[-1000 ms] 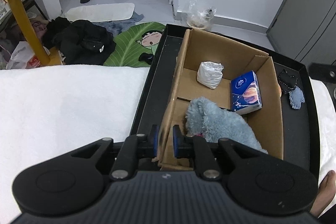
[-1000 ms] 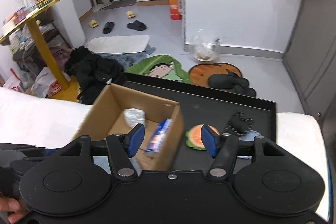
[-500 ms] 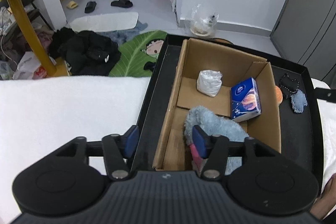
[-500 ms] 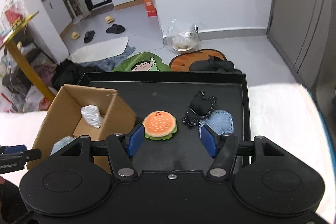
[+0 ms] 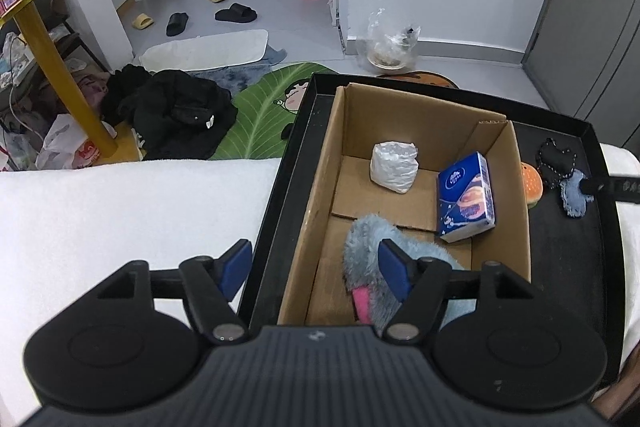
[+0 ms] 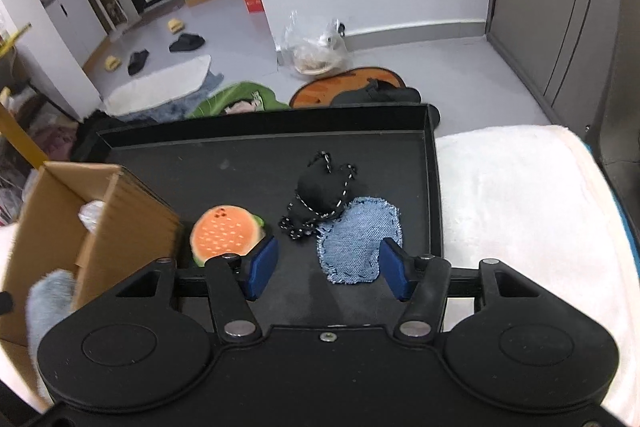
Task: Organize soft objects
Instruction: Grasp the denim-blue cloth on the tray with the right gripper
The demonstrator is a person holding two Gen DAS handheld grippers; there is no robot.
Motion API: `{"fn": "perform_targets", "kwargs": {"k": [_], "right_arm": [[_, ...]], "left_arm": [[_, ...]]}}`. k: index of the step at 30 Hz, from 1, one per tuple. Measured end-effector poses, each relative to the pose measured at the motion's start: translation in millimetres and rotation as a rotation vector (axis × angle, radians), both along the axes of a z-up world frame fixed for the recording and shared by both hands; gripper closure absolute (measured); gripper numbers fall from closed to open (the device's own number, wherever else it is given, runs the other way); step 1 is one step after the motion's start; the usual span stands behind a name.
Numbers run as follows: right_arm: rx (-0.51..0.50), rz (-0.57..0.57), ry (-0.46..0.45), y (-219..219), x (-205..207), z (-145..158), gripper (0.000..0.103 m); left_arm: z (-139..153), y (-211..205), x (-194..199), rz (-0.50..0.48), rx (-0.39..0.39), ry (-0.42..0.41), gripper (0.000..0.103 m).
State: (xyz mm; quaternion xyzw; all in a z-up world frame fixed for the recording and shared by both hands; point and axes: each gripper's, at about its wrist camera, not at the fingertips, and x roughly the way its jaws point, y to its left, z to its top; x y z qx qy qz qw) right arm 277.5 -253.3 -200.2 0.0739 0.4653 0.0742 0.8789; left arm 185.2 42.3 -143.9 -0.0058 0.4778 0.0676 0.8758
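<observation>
A cardboard box [image 5: 508, 163] stands in a black tray [image 5: 280, 187]. In it lie a fluffy blue plush [image 5: 368, 243], a white wrapped bundle [image 5: 394, 167] and a blue tissue pack [image 5: 466, 203]. My left gripper [image 5: 316, 269] is open and empty above the box's near left wall. In the right wrist view, a burger plush [image 6: 226, 233], a black drawstring pouch [image 6: 320, 193] and a denim patch [image 6: 360, 239] lie on the tray [image 6: 248, 163] beside the box [image 6: 120, 223]. My right gripper [image 6: 326, 273] is open and empty, just short of the denim patch.
The tray sits on a white fluffy cover [image 5: 120, 211] that extends left and right [image 6: 520, 203]. Beyond the edge is a floor with black clothes [image 5: 176, 111], a green mat [image 5: 264, 107], slippers and a yellow table leg [image 5: 60, 67].
My left gripper opened, let go of the box's near left wall, and drew back. My right gripper swung right from the box toward the denim patch and pouch.
</observation>
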Motion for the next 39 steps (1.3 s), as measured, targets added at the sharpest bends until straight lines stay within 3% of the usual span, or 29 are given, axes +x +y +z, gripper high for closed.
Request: {"fn": "perform_targets", "kwargs": {"k": [6, 10, 19, 21, 27, 34, 39], "right_arm": [[-0.066, 0.045, 0.012, 10, 11, -18, 0.047], [-0.082, 0.078, -0.007, 17, 20, -23, 0.046], [-0.242, 0.112, -0.038, 25, 17, -30, 0.047], [-0.234, 0.117, -0.035, 23, 18, -32, 0.048], [-0.274, 0.158, -0.039, 25, 12, -29, 0.078], [-0.266, 0.135, 0.015, 21, -6, -25, 0.087], [-0.160, 0.091, 0.001, 9, -19, -1, 0.087]], "left_arm": [[-2, -2, 10, 0.007, -0.003, 0.024, 0.035], [-6, 1, 16, 0.011, -0.019, 0.050, 0.035], [-11, -3, 20, 0.010, -0.013, 0.069, 0.035], [-11, -2, 19, 0.009, -0.014, 0.067, 0.035], [-10, 1, 17, 0.012, -0.029, 0.061, 0.035], [-7, 4, 13, 0.005, -0.042, 0.048, 0.035], [-4, 5, 10, 0.006, -0.068, 0.044, 0.035]]}}
